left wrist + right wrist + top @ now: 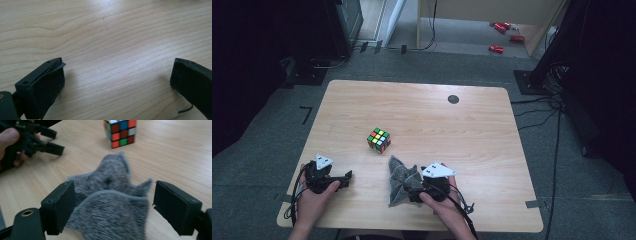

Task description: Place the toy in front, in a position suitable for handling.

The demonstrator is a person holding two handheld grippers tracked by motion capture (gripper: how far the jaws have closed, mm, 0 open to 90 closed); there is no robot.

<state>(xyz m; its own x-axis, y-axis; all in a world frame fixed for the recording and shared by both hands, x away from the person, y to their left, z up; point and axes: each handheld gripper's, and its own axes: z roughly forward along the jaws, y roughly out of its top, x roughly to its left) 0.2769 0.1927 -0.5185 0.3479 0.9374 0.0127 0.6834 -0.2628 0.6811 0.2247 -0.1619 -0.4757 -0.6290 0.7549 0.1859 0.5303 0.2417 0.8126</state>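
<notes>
Nearby, cube [379, 139] beyond cloth [110, 205], table [472, 130]

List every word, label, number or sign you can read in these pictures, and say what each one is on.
None can be read.
Rubik's cube: plain coloured stickers, no print.
Grey cloth between the open jaws of the right tool: no tag showing.
Left tool, jaws open over the bare wooden table: no marking.
Red items on the far floor: too small to tell.
</notes>
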